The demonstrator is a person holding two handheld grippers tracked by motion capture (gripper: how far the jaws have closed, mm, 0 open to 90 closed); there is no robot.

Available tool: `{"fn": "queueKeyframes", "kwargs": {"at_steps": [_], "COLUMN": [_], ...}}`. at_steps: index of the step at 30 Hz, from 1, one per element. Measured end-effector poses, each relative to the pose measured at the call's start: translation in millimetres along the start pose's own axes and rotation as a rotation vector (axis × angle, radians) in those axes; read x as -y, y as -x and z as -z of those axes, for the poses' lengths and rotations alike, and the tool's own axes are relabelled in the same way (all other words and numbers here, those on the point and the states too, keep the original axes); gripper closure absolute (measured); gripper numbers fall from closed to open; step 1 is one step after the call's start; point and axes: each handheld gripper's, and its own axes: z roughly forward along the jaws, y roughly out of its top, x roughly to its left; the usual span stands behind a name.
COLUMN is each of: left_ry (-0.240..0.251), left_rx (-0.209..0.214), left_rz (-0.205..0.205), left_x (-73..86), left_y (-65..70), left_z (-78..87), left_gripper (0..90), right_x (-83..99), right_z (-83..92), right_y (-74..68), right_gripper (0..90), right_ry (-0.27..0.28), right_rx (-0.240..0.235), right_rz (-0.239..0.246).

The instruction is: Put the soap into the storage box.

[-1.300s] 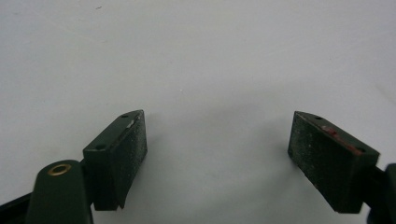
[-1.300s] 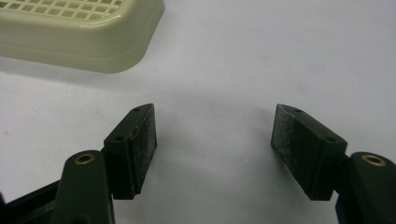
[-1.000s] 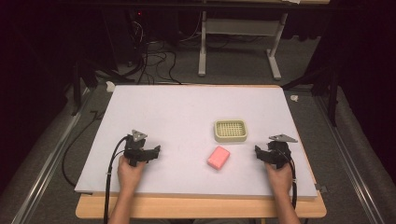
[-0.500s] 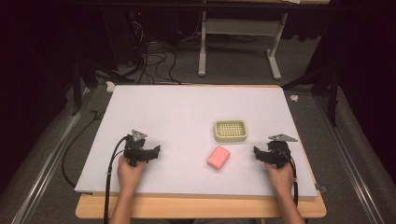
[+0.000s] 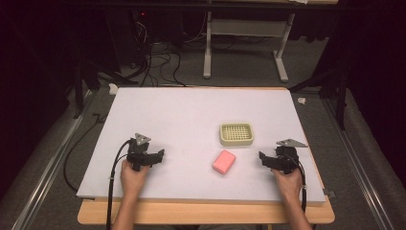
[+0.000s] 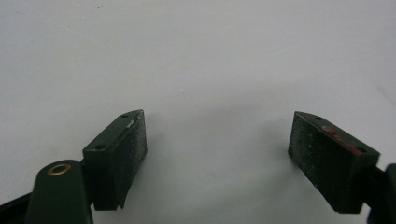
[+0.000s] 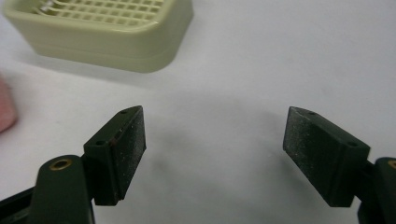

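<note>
pink soap bar [image 5: 224,161] flat on the white board [image 5: 191,115], just in front of and to the inner side of the right gripper [image 5: 262,157], between it and the left gripper [image 5: 161,154] but far nearer the right; in the right gripper view, a pink edge [image 7: 6,108] off to the left of the jaws, not between them. cream soap dish [image 5: 236,133] just past the bar, ahead and left of the right claw [image 7: 100,28], near but not touching the bar. probably light for its size, stiff, smooth-skinned and rounded at the corners, so likely slippery under flat pads; little risk of breaking, some risk of denting or squirting out if squeezed hard. best taken across the two long sides at mid-length, pads square to the faces, low enough to clear the rounded top edge. dish looks like light rigid plastic with a slotted grid, easily nudged across the board. right claw apart now, nothing but bare board between the pads [image 7: 130,140], having just been opening; held closed in the earlier high view, spread here. left claw apart too, pads [image 6: 133,140] over empty board, well apart from bar and dish. otherwise unchanged from the earlier frames: both hands in the same spots, bar and dish where they lay.
</note>
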Motion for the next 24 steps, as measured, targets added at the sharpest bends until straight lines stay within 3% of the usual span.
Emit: {"fn": "queueKeyframes", "kwargs": {"at_steps": [9, 14, 24], "left_ry": [0.000, 0.002, -0.003], "left_rx": [0.000, 0.000, 0.002], "left_rz": [0.000, 0.003, 0.001], "left_x": [0.0, 0.0, -0.1], "left_y": [0.0, 0.1, -0.4], "left_z": [0.0, -0.1, 0.2], "left_gripper": [20.0, 20.0, 20.0], "right_x": [2.3, 1.4, -5.1], "right_z": [18.3, 25.5, 21.8], "right_y": [-16.4, -31.1, -59.7], "right_gripper": [21.3, 18.8, 13.8], "right_ry": [0.056, 0.080, 0.059], "right_rx": [-0.085, -0.137, -0.237], "right_rz": [0.038, 0.094, 0.170]}}
